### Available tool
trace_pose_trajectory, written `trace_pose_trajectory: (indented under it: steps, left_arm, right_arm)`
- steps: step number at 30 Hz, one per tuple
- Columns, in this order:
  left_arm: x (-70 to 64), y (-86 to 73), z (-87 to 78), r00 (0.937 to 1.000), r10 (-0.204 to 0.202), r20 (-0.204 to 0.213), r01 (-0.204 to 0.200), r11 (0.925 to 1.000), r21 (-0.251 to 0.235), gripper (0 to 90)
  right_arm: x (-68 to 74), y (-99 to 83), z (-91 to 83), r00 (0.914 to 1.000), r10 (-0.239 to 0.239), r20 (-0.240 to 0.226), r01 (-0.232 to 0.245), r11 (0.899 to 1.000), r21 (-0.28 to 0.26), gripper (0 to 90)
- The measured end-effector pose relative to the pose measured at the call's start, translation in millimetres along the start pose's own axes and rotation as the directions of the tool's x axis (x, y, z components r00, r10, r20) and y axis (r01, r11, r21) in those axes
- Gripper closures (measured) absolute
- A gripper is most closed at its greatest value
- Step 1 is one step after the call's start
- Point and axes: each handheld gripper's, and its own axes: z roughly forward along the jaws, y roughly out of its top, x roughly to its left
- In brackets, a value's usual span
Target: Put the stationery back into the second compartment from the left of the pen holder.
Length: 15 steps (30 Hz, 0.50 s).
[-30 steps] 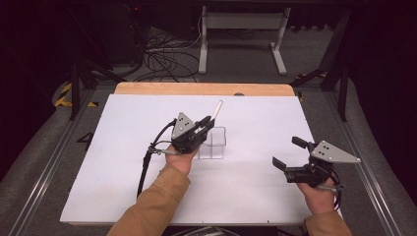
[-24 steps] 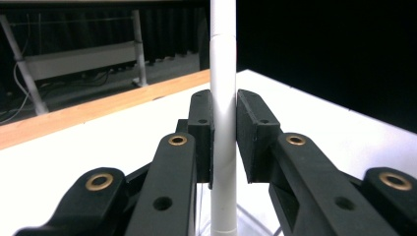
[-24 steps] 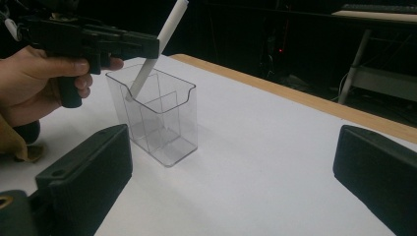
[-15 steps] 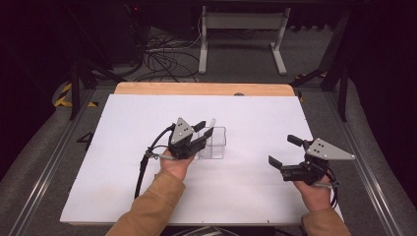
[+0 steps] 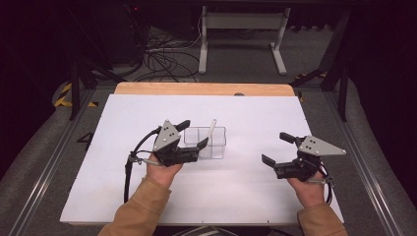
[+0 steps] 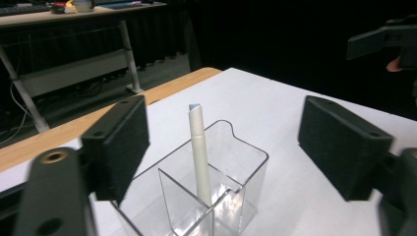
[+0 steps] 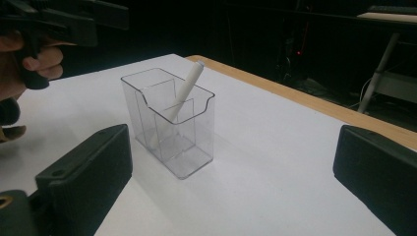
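Note:
A clear plastic holder [image 5: 206,142] with inner dividers stands mid-table, also seen as the clear holder [image 6: 196,187] and the clear holder [image 7: 169,125] in the gripper views. A white pen [image 5: 212,129] leans inside it, its tip above the rim; the pen [image 6: 199,152] stands near the divider, and the pen [image 7: 183,92] slants toward the far side. My left gripper [image 5: 191,135] is open just left of the holder, jaws on either side of its near end, holding nothing. My right gripper [image 5: 278,149] is open, well to the right, empty.
White sheet [image 5: 246,113] covers the table; a wooden edge [image 5: 206,89] runs along the far side. Beyond it are table legs [image 5: 241,29] and cables [image 5: 162,54] on the floor. Metal rails [image 5: 49,162] flank the table.
The left gripper has let go of the pen, which now rests in the holder, and has drawn back and down to the holder's left. The right gripper barely moved.

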Motion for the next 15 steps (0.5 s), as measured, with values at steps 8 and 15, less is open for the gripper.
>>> trace_pose_trajectory:
  steps: [8, 15]
  left_arm:
    - [8.3, 2.5, -30.4, 0.9986, -0.007, 0.052, 0.006, 0.9998, 0.017, 8.6]
    - [19.6, -7.2, -59.2, 0.9995, 0.018, 0.025, -0.018, 0.9996, 0.023, 3.5]
  right_arm:
    - [4.7, 0.6, -1.7, 0.9999, -0.011, -0.011, 0.011, 1.000, 0.000, 2.0]
    - [9.4, -1.3, -1.7, 0.9995, -0.018, -0.027, 0.018, 1.000, 0.004, 1.9]
